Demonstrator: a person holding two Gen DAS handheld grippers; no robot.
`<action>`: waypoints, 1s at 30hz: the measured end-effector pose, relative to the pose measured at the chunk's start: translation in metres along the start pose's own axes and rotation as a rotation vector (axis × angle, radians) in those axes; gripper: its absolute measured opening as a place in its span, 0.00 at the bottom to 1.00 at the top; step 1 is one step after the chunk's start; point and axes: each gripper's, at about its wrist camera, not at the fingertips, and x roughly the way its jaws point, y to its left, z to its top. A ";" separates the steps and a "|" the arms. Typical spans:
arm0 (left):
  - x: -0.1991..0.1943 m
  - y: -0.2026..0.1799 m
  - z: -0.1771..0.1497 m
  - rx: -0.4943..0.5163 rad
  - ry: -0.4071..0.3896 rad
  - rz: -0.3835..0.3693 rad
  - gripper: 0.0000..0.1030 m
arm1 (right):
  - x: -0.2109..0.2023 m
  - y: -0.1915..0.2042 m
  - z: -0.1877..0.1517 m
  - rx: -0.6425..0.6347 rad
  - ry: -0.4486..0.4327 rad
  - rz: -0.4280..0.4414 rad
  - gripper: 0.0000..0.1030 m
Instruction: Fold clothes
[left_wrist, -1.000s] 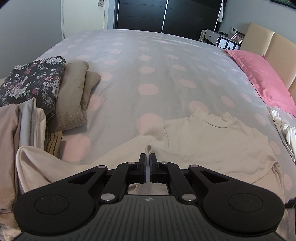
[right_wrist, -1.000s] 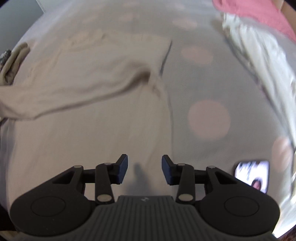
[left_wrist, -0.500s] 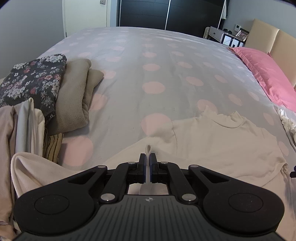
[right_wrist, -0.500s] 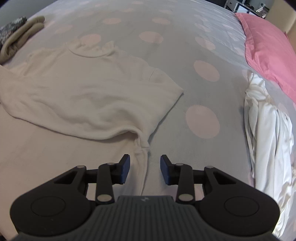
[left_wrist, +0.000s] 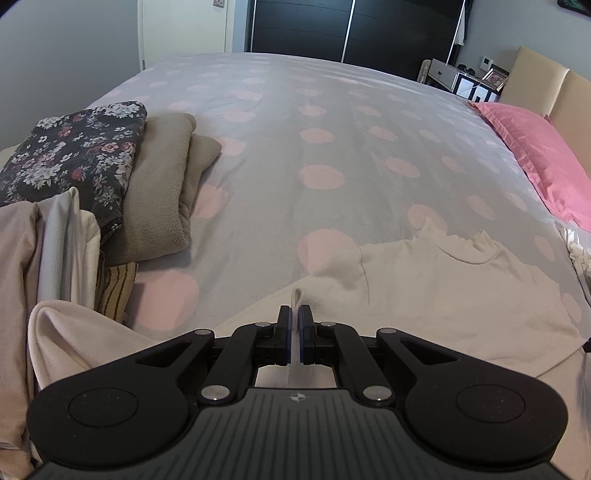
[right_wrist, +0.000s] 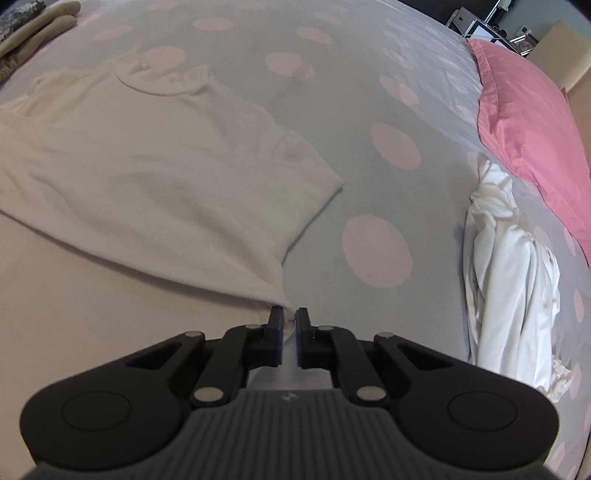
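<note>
A cream long-sleeved top (left_wrist: 443, 284) (right_wrist: 155, 184) lies spread on the grey bedspread with pink dots (left_wrist: 332, 129), its collar toward the far side. My left gripper (left_wrist: 295, 318) is shut on a pinched fold of the top's left edge; a small tip of cloth sticks up between the pads. In the right wrist view my right gripper (right_wrist: 290, 318) is shut on the top's right edge, just below the short sleeve, with cloth bunched between the pads.
Folded clothes are stacked at the left: a dark floral piece (left_wrist: 77, 155), a beige fleece (left_wrist: 159, 192), pale garments (left_wrist: 44, 258). A crumpled white garment (right_wrist: 509, 280) lies at the right beside a pink pillow (right_wrist: 532, 122). A dark wardrobe (left_wrist: 351, 29) stands beyond the bed.
The right gripper rolled and shifted toward the top's right edge, then its jaws went from open to shut on the cloth. The left gripper kept its hold and barely moved.
</note>
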 end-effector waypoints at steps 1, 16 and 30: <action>0.001 0.000 0.000 0.002 0.000 0.008 0.02 | 0.005 -0.001 -0.003 -0.007 0.023 -0.042 0.00; 0.005 -0.006 -0.003 0.032 0.016 0.005 0.02 | -0.019 -0.024 0.004 0.121 -0.035 0.018 0.23; 0.009 -0.005 -0.001 0.010 0.018 -0.001 0.02 | -0.023 -0.070 0.036 0.482 -0.068 0.109 0.34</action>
